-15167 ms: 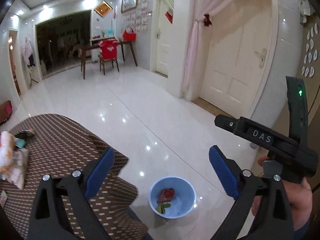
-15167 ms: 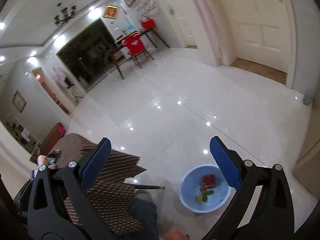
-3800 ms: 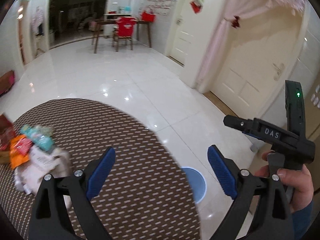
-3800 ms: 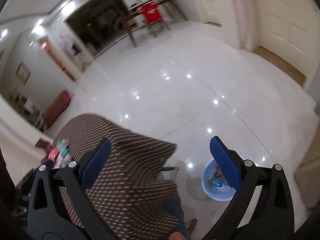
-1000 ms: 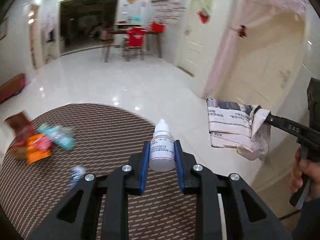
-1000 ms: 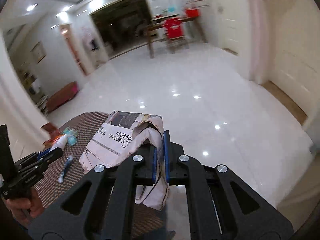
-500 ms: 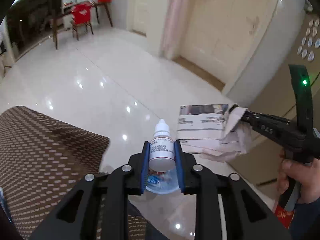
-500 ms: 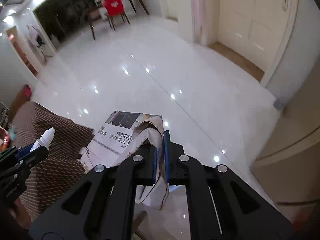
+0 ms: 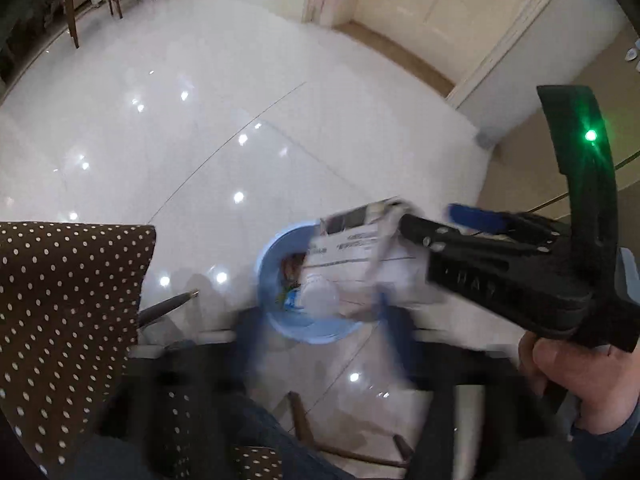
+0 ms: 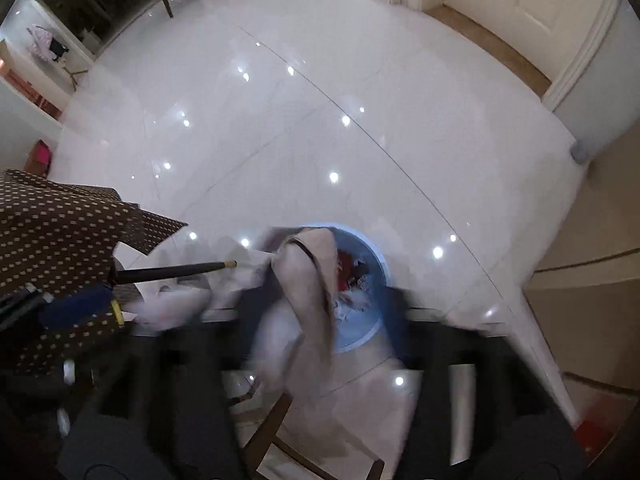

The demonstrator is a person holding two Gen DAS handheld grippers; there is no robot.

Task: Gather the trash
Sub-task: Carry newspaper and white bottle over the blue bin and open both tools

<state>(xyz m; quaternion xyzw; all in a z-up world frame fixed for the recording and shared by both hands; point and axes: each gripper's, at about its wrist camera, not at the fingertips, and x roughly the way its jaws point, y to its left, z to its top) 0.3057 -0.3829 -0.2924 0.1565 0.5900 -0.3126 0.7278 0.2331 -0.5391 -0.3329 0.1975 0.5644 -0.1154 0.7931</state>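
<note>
A light blue bin (image 9: 276,264) (image 10: 372,264) stands on the white floor, with red and white scraps inside. My left gripper (image 9: 322,332) points down over it; its blurred blue fingers are opening. A small white bottle (image 9: 320,300) hangs loose between them, over the bin's mouth. My right gripper (image 10: 328,320) is also over the bin with its jaws opening. The crumpled newspaper (image 10: 312,280) (image 9: 352,240) droops between the spread fingers, and no pad presses on it. In the left wrist view the right gripper (image 9: 430,256) reaches in from the right.
The brown dotted tablecloth (image 9: 60,300) (image 10: 60,216) hangs at the left, with a dark table leg (image 10: 172,270) poking out toward the bin. A wooden chair frame (image 9: 304,420) and a person's trouser leg lie below. A hand (image 9: 572,368) holds the right tool. Doors line the far right.
Both grippers have sunk and tipped down from beside the table to over the bin. Their jaws, shut on bottle and newspaper half a second ago, now stand apart, with both items loose.
</note>
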